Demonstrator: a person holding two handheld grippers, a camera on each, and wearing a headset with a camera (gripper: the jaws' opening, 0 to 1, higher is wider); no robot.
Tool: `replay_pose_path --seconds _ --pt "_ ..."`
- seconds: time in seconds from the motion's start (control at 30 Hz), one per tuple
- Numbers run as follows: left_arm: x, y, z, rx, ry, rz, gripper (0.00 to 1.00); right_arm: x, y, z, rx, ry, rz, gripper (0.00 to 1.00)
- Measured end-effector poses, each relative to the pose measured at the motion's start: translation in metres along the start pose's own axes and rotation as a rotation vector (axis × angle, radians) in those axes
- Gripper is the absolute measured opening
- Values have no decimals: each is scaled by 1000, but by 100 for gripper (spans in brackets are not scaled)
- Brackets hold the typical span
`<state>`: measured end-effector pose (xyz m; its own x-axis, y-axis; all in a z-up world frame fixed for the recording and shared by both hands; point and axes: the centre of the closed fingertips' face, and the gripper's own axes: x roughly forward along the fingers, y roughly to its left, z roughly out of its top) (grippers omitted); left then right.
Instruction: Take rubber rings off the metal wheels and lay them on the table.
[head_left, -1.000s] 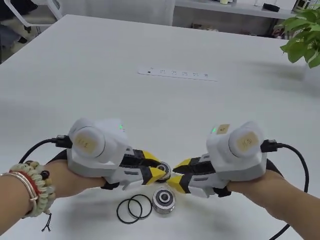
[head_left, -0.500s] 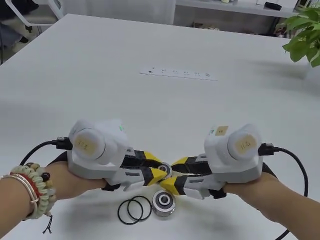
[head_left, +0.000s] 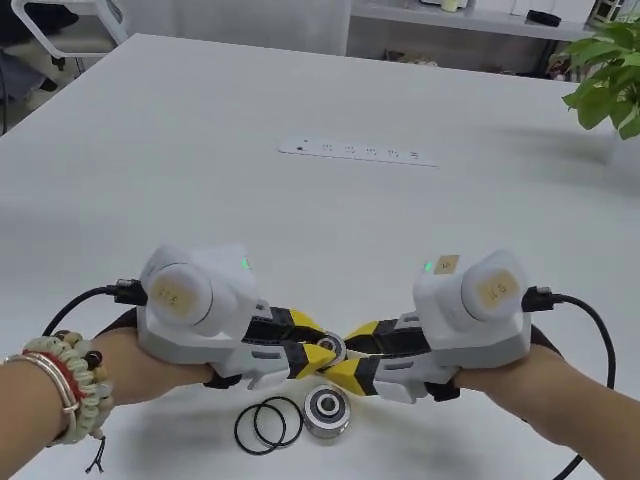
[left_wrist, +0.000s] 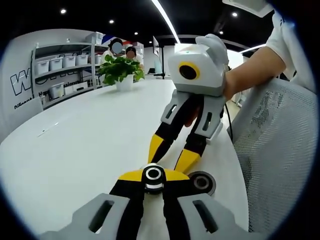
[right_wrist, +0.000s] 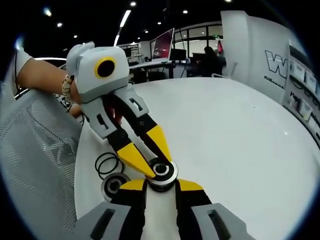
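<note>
Above the table's near edge, my two grippers meet tip to tip on one metal wheel with a black rubber ring on its rim. My left gripper is shut on that wheel. From the other side, my right gripper pinches the same wheel at its rim. A second wheel lies flat on the table just under the tips. Two loose black rubber rings lie overlapping to its left.
A white power strip lies flat mid-table. A potted plant stands at the far right corner. Black cables trail from both grippers. The table edge runs close beside the held wheel.
My right gripper has moved left, so its yellow tips now overlap the left gripper's tips at the held wheel. The wheel and rings on the table have stayed put.
</note>
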<state>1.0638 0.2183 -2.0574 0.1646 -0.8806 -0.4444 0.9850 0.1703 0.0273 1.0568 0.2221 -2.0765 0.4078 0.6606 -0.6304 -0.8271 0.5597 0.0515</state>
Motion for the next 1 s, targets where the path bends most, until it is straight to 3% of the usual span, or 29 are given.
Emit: replay_pose_path --seconds 0.33,0.63,0.73,1.0 --pt "0 0 0 -6 2 0 8 -5 0 -4 -24 27 -1 13" --pt "0 0 0 -5 5 2 8 -2 4 -1 14 23 6 22" --pt "0 0 0 -4 6 2 8 -2 1 6 48 -10 -9 24" --pt "0 1 -1 -3 5 2 8 -5 2 3 -45 14 -9 20"
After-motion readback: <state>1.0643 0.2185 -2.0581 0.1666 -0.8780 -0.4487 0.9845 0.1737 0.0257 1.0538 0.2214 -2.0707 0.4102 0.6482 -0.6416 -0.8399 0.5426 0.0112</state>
